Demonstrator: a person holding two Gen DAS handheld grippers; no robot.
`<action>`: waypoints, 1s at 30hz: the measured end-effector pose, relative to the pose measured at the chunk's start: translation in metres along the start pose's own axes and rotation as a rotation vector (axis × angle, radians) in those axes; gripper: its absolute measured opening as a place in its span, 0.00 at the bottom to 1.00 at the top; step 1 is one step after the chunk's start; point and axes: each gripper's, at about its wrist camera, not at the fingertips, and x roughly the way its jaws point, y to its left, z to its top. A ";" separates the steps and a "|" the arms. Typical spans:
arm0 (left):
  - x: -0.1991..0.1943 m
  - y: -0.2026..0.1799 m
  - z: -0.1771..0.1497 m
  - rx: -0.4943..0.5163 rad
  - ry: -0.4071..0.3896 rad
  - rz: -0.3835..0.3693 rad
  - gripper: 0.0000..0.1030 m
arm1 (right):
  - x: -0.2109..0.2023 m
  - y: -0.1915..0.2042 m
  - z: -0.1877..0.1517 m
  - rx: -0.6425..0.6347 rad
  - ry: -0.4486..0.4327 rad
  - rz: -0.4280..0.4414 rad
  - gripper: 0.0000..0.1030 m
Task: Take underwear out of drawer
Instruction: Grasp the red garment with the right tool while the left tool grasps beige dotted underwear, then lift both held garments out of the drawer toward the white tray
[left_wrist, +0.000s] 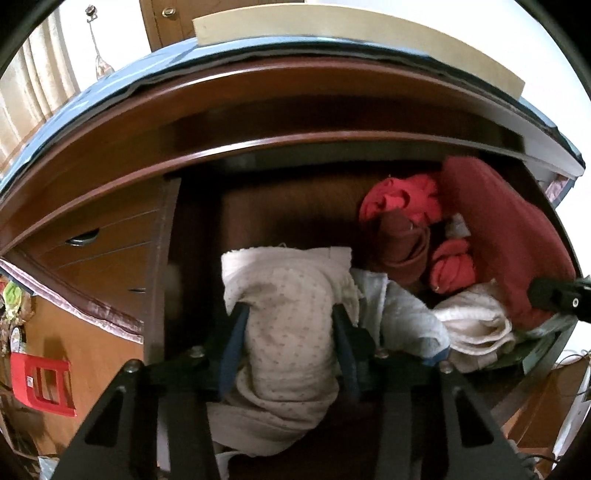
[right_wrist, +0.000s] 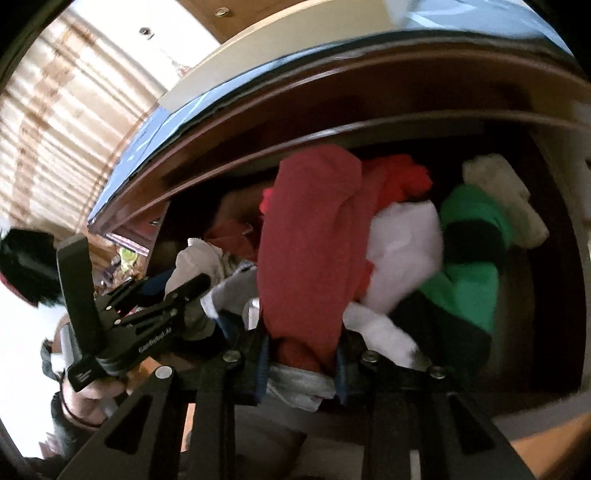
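Note:
In the left wrist view my left gripper (left_wrist: 288, 314) is shut on a beige dotted underwear (left_wrist: 291, 332), which bulges between the blue pads over the open brown drawer (left_wrist: 258, 206). In the right wrist view my right gripper (right_wrist: 303, 343) is shut on a dark red underwear (right_wrist: 310, 240), held upright over the drawer's right part. The left gripper's black body (right_wrist: 147, 314) shows at the left of that view. The right gripper's tip (left_wrist: 557, 295) shows at the right edge of the left wrist view.
The drawer holds more clothes: red bundles (left_wrist: 402, 199), a maroon roll (left_wrist: 402, 243), a cream folded piece (left_wrist: 476, 321), a white piece (right_wrist: 402, 251), a green and black garment (right_wrist: 469, 266). The dresser top (left_wrist: 295, 92) overhangs. A red stool (left_wrist: 40, 384) stands on the floor at left.

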 end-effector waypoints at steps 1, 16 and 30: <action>0.000 0.001 0.000 -0.001 0.001 -0.001 0.43 | -0.002 -0.005 -0.003 0.024 -0.011 0.002 0.28; -0.024 0.009 0.000 -0.074 -0.060 -0.072 0.33 | -0.055 -0.037 -0.024 0.144 -0.223 0.091 0.28; -0.075 0.000 0.003 -0.067 -0.151 -0.126 0.23 | -0.084 -0.042 -0.037 0.149 -0.272 0.150 0.28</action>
